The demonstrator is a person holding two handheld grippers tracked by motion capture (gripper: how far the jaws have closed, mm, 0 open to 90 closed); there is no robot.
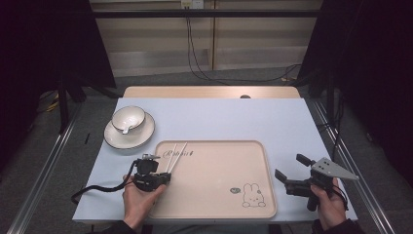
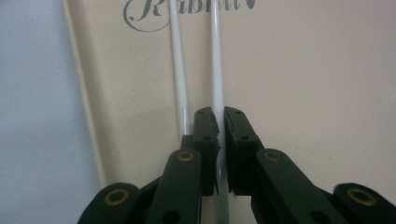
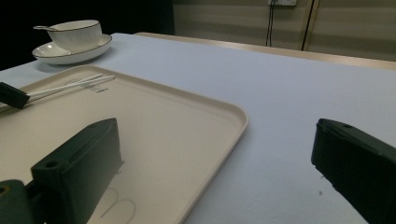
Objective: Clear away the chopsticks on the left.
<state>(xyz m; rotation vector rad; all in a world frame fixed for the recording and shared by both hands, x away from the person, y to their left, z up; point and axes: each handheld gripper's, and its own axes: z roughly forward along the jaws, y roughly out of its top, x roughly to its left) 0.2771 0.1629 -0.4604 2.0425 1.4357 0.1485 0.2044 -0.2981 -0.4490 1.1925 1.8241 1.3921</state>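
Two chopsticks [image 1: 177, 155] on tray [image 1: 253, 146] (one gripped); spoon [image 1: 127, 127] in bowl [image 1: 128, 117].

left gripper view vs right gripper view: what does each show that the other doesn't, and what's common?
Left gripper view alone: the left tongs shut on one white chopstick, the other chopstick lying free beside it, and the Rabbit lettering close up.

Right gripper view alone: the right tongs standing open, the bowl with a spoon on its plate, and the back wall.

Both: the beige tray, the chopsticks, the pale table.
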